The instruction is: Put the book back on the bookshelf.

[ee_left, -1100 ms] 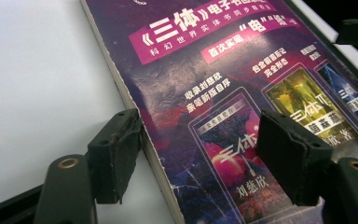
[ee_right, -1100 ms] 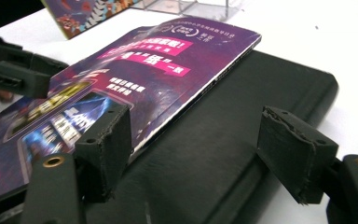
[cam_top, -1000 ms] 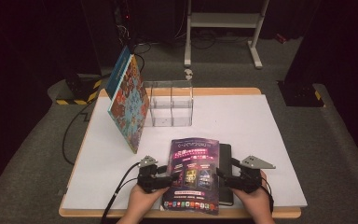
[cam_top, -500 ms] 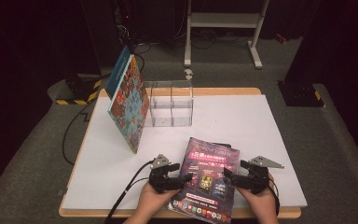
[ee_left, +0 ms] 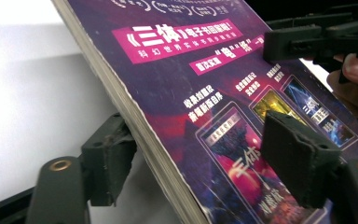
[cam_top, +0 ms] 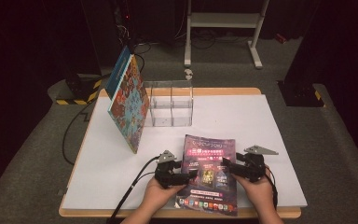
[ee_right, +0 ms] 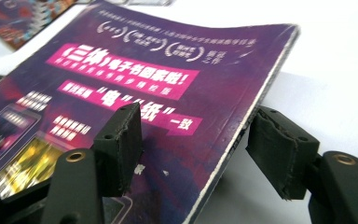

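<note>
A thick book with a purple cover (cam_top: 209,172) is at the table's near edge, between my two grippers. In the left gripper view the book (ee_left: 205,93) is tilted up off the white table. My left gripper (cam_top: 191,176) (ee_left: 203,158) is shut on its left edge, one jaw under the pages and one on the cover. My right gripper (cam_top: 228,169) (ee_right: 200,144) straddles the right edge of the book (ee_right: 144,70). Its jaws have just been closing and a small gap remains at the lower pad (ee_right: 279,154). The right gripper (ee_left: 317,37) also reaches in on the far side of the left gripper view.
A colourful picture book (cam_top: 129,105) leans upright against a clear acrylic divider box (cam_top: 170,105) at the back left of the white table (cam_top: 270,135). Cables trail from the left gripper over the near edge. Dark floor and a metal stand lie beyond.
The purple book has shifted to the right, turned askew half a second ago and now lies square again. Both hands moved right with it.
</note>
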Motion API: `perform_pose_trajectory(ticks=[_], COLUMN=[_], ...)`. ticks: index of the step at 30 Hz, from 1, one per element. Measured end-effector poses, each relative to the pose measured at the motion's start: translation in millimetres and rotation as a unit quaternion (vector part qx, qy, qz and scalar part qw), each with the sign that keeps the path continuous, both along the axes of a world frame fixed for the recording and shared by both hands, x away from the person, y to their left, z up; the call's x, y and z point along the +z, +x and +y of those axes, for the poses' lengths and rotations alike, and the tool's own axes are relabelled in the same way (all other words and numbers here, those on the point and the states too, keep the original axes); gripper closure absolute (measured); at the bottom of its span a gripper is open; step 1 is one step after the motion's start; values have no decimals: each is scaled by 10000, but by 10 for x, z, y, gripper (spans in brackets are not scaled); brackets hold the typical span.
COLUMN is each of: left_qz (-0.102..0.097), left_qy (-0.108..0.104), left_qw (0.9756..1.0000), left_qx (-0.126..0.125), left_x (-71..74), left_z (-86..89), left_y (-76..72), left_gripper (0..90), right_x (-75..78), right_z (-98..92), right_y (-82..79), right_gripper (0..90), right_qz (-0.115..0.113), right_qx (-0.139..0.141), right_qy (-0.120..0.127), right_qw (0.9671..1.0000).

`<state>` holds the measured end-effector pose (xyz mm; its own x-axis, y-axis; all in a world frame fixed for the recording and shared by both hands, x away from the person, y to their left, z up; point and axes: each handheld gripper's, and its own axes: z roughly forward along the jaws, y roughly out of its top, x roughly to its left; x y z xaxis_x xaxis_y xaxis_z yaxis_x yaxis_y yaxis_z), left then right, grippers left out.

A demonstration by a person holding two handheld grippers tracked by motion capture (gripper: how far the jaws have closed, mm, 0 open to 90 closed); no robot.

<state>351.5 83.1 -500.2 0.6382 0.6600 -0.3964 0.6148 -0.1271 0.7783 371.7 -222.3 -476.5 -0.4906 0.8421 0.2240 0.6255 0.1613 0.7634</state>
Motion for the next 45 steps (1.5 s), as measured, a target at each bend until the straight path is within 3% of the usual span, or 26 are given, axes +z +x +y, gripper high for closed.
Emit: perform_pose_trajectory(ticks=[3, 6, 9, 11, 16, 19, 22, 27, 31, 35, 40, 43, 45], left_qz=[71, 20, -31, -77, -266, -441, -713, -1040, -1292, -1531, -1818, -2055, -2169], left_qy=[-28, -5, -26, -41, -37, -1, -68, 2, 100, 229, 366, 456, 461], left_qw=[10000, 10000, 10000, 10000, 9996, 9990, 9973, 9936, 9886, 9816, 9703, 9623, 9584], left_qx=[0, -60, 1, -15, -48, -12, 134, 441, 771, 1122, 1550, 1723, 1798], left_x=[-6, 12, 45, 77, 176, 229, 321, 462, 554, 627, 658, 658, 635], left_z=[-1, 17, 37, 57, 102, 120, 211, 420, 649, 895, 1117, 1164, 1181], left_y=[11, -8, -27, -38, -82, -118, -146, -144, -112, -60, 47, 119, 145], left_gripper=[215, 268, 373, 467, 666, 702, 720, 747, 764, 780, 805, 818, 819], right_x=[-17, -85, -106, -84, 54, 164, 272, 488, 606, 672, 691, 670, 651], right_z=[-8, -40, -76, -70, -70, -9, 47, 280, 546, 850, 1224, 1356, 1402], right_y=[24, -120, -211, -226, -265, -290, -311, -270, -160, -11, 129, 222, 273], right_gripper=[262, 222, 296, 345, 660, 695, 713, 733, 748, 768, 786, 797, 803], right_qz=[99, 229, 443, 484, 122, -68, -255, -634, -830, -949, -1176, -1237, -1276], right_qx=[-9, 60, 260, 358, 484, 559, 566, 708, 839, 982, 1064, 1039, 1029], right_qy=[56, 359, 613, 600, 421, 308, 400, 456, 529, 632, 637, 720, 758], right_qw=[9999, 9991, 9968, 9964, 9979, 9979, 9973, 9944, 9916, 9886, 9853, 9842, 9836])
